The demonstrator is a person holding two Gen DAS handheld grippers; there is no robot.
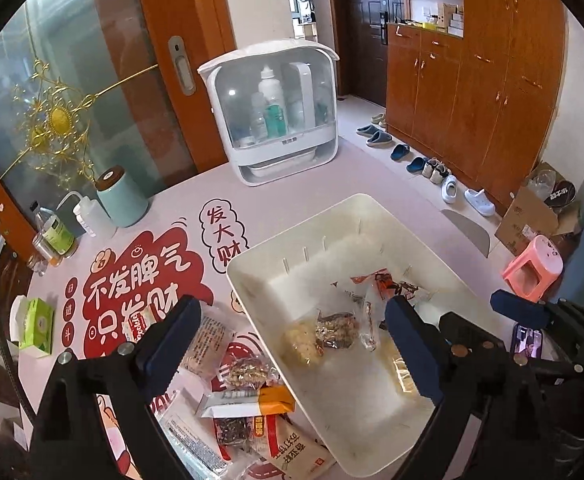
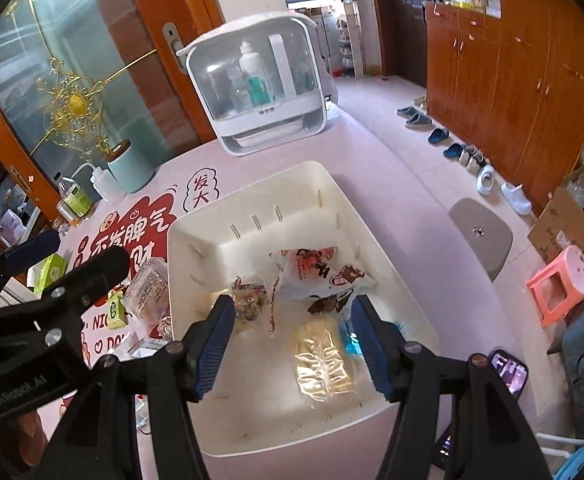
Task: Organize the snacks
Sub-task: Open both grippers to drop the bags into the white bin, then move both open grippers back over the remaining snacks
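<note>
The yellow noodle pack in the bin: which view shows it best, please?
The right wrist view: the noodle pack lies whole and unblocked on the bin floor. In the left wrist view a finger hides most of it.

The left gripper (image 1: 292,344) pointed steeply downward with its jaws spread wide and nothing between the blue pads (image 1: 409,344). The right gripper (image 2: 292,344) also pointed steeply downward, jaws partly apart, gripping nothing. In the right wrist view, the left gripper sat at the left edge, beside the right one.
</note>
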